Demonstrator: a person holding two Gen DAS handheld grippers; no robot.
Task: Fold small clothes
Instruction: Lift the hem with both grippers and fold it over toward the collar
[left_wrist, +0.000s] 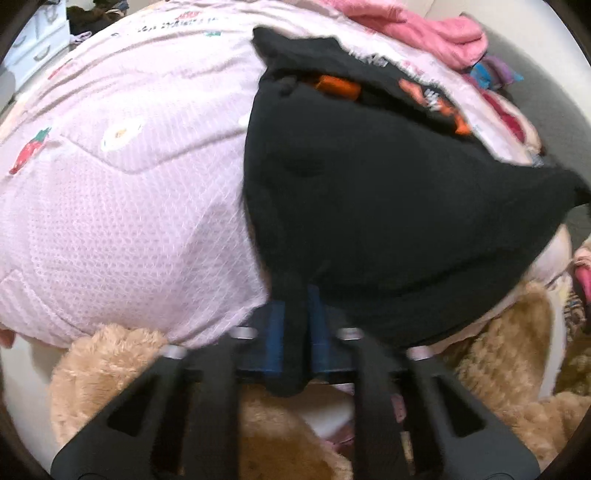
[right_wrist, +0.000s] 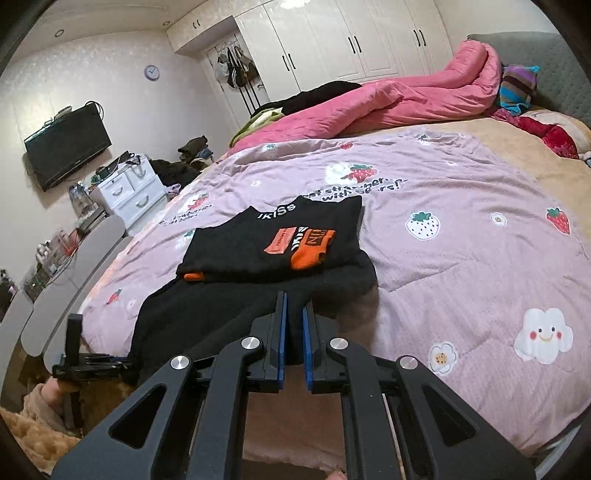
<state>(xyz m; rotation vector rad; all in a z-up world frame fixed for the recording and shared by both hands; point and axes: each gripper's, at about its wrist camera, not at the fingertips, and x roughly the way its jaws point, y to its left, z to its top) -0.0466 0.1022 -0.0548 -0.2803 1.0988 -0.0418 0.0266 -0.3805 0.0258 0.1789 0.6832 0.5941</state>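
Black fabric is pinched between the blue pads of the right gripper (right_wrist: 294, 325), whose jaws stand nearly together on the near hem of a small black garment (right_wrist: 258, 295). That garment lies partly folded on the near side of the bed: its upper part, showing an orange patch (right_wrist: 301, 245) and white lettering at the collar, is doubled over the lower part, which trails off the mattress edge toward both grippers. In the left wrist view, the left gripper (left_wrist: 293, 314) is likewise closed on a strip of the same black cloth (left_wrist: 369, 192), its blue pads (left_wrist: 275, 332) pressed against the fabric on either side; from the right wrist view this gripper (right_wrist: 92, 363) appears low at the left, at the garment's other near corner.

Under the garment spreads a pink quilt (right_wrist: 461, 236) printed with strawberries, flowers and a smiling cloud. Farther back on the bed are a rumpled pink duvet (right_wrist: 406, 99) and a striped cloth (right_wrist: 517, 86) by the grey headboard. Beyond the bed stand a white drawer unit (right_wrist: 129, 192), a wall-mounted television (right_wrist: 66, 147) and white wardrobes (right_wrist: 351, 37).
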